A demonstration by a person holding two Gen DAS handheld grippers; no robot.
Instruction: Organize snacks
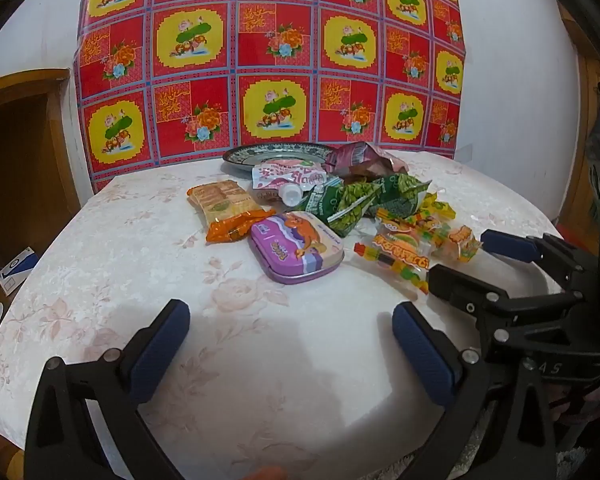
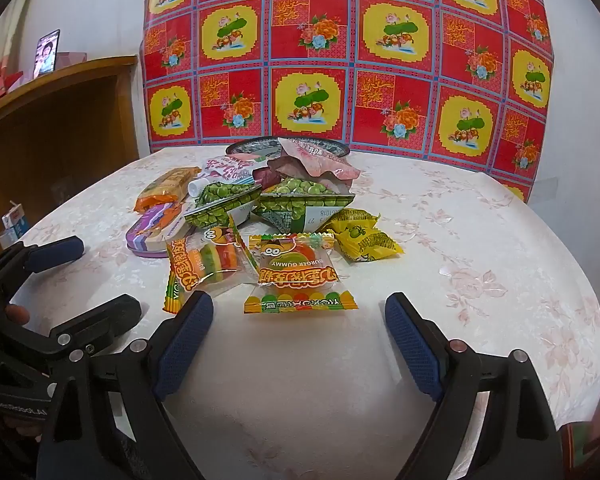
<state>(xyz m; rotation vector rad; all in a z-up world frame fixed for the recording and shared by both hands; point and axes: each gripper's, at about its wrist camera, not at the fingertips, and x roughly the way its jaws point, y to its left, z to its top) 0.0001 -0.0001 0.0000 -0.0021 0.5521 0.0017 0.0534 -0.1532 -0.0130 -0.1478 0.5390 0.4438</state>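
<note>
Where the table (image 1: 100,264) meets the red patterned cloth (image 1: 276,60) hung behind it, a plate (image 1: 240,158) sits at the far edge; a pink wrapper (image 2: 320,160) lies over its rim, and whether anything else rests in it cannot be told. The snacks lie in a loose heap in front of the plate, none sorted. A pink pouch (image 1: 288,178) with a white cap lies just before the plate, touching the green pea packs (image 1: 360,200). An orange cracker pack (image 1: 224,208) lies at the left of the heap, touching a purple tin (image 1: 296,248), which is shut. Nearest the right gripper (image 2: 296,320) lie the burger gummy packs (image 2: 296,272), one overlapping the other, with a yellow candy pack (image 2: 360,236) beside them. The right gripper is released, jaws spread wide and empty, one gummy pack just ahead of the fingertips. The left gripper (image 1: 292,324) is likewise released and empty, above bare tablecloth, the tin ahead of it. Both grippers stand side by side, close together. A wooden shelf (image 2: 60,128) stands left of the table, apart from the snacks.
</note>
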